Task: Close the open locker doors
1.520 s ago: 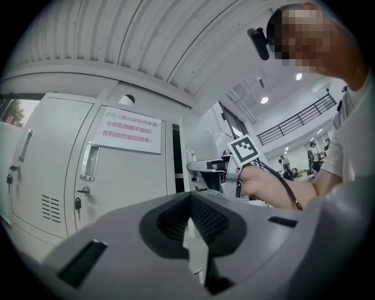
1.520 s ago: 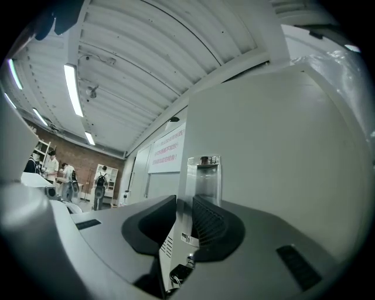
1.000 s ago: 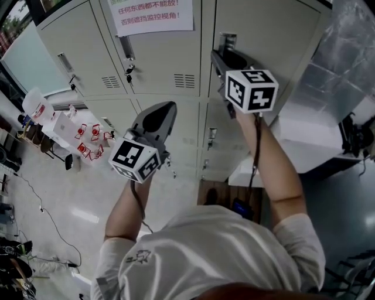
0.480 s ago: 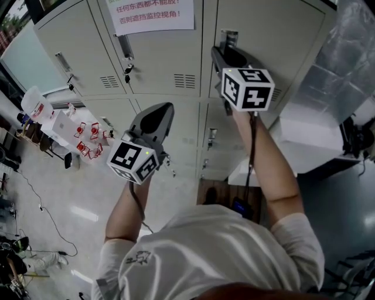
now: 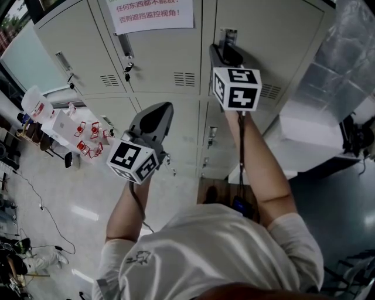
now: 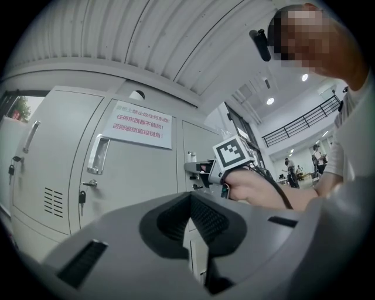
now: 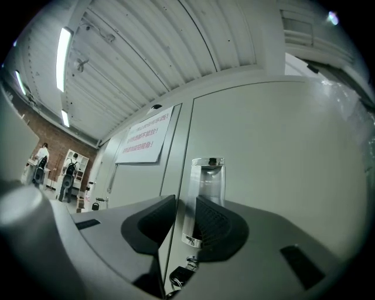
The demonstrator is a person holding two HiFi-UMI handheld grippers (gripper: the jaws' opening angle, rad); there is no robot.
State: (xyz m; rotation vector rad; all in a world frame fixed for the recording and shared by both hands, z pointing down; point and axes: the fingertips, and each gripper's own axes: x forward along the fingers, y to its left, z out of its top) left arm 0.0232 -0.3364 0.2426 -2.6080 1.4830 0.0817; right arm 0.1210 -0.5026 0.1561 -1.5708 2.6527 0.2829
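Note:
The grey locker bank fills the top of the head view. My right gripper (image 5: 221,50) is raised at the chrome handle (image 5: 229,36) of the upper right locker door (image 5: 275,35). In the right gripper view the handle (image 7: 205,181) and the door's left edge stand between the jaws of the right gripper (image 7: 183,217). Those jaws have just been opening; a gap shows beside the left pad, so it is open. I cannot tell whether this door sits flush. My left gripper (image 5: 166,107) hangs lower, short of the lockers. It (image 6: 188,202) is shut on nothing.
A paper notice (image 5: 153,13) with red print hangs on the middle locker, which has a handle and a key (image 5: 128,67). A plastic-wrapped bulk (image 5: 345,64) stands at the right. Cables and a small table (image 5: 64,126) occupy the floor at the left.
The right gripper has rolled and its marker cube has shifted a little to the left at the handle. The left gripper has stayed put.

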